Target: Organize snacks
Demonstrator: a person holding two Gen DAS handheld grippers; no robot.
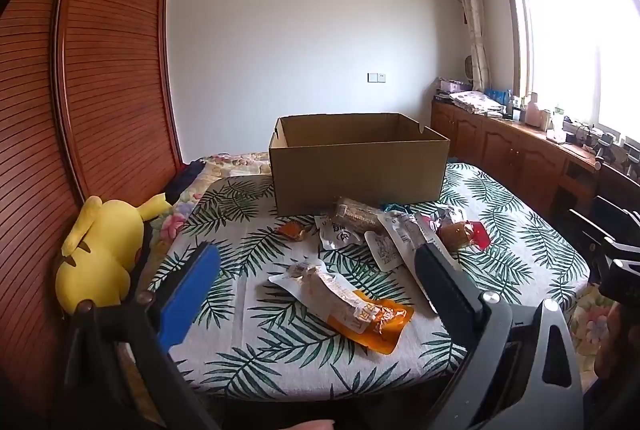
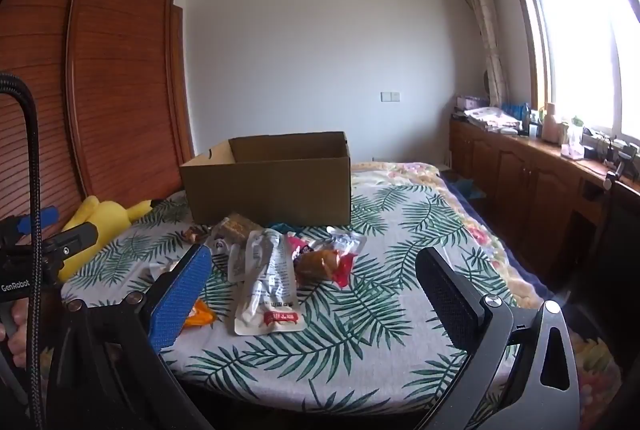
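Both claws, left claw (image 1: 320, 270) and right claw (image 2: 316, 270), are gaping wide and empty, hovering over snack packets (image 2: 268, 286) lying mid-frame before the cardboard box (image 1: 356, 170).

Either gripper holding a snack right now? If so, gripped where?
Nothing held. Left gripper and right gripper both stand open above the table; the snack packets lie loose before the cardboard box.

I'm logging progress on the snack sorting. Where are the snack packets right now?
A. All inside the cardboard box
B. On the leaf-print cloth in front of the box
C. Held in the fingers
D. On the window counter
B: the snack packets lie on the leaf-print cloth in front of the cardboard box.
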